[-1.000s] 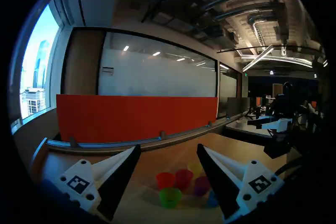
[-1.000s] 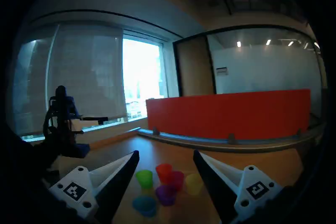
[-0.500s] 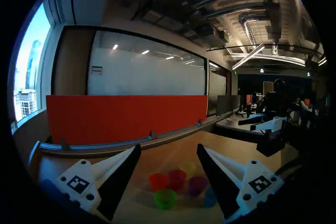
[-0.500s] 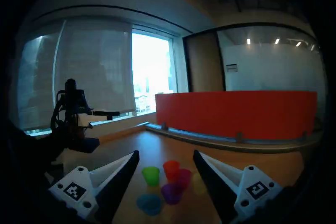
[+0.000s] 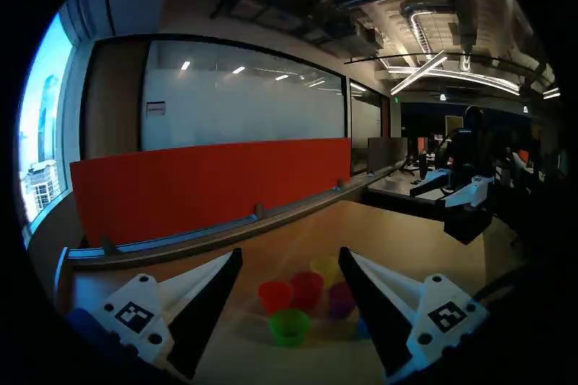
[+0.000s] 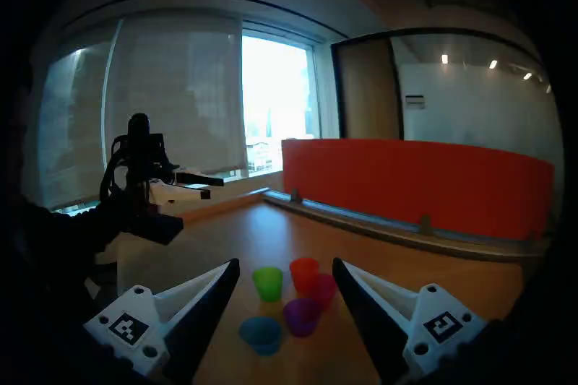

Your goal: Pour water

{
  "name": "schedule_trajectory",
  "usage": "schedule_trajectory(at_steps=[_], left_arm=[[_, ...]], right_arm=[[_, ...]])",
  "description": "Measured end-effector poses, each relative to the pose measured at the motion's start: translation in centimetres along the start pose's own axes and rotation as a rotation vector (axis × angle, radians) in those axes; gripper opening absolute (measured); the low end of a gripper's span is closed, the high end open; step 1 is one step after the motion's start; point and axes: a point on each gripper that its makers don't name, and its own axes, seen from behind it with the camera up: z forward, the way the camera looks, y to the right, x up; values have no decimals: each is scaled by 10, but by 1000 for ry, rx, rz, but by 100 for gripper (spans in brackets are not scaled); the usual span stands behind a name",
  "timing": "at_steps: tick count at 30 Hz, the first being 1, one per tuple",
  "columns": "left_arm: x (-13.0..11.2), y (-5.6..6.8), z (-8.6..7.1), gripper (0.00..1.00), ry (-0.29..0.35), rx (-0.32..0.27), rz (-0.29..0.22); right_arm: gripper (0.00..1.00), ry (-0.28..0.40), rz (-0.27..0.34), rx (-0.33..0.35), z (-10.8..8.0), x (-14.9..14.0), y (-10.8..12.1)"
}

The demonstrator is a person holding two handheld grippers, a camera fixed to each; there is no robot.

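A cluster of small coloured plastic cups stands on the wooden table. In the left gripper view I see a red cup (image 5: 274, 296), a magenta cup (image 5: 307, 287), a yellow cup (image 5: 325, 267), a purple cup (image 5: 341, 298) and a green cup (image 5: 289, 326). The right gripper view has the green cup (image 6: 268, 282), red cup (image 6: 304, 273), purple cup (image 6: 302, 315) and a blue cup (image 6: 261, 333). My left gripper (image 5: 289, 253) is open above and short of them. So is my right gripper (image 6: 285, 264), and both are empty.
An orange divider panel (image 5: 209, 183) on a rail edges the table's far side. The right gripper (image 5: 462, 201) shows farther off at the right, and the left gripper (image 6: 162, 201), held by a dark sleeve, at the left. A bright window (image 6: 278, 121) lies behind.
Both gripper views have swung a little: the other gripper has drifted inward in each view. The cups sit slightly higher between the fingers. Both grippers stay open.
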Motion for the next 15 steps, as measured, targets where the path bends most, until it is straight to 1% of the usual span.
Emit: schedule_trajectory(at_steps=[7, 15], left_arm=[[-18, 3, 3, 99, -59, -36, 34], [-41, 5, 8, 99, -117, -69, 73]], right_arm=[[99, -43, -18, 17, 2, -9, -2], [99, -104, -54, 42, 4, -27, -8]])
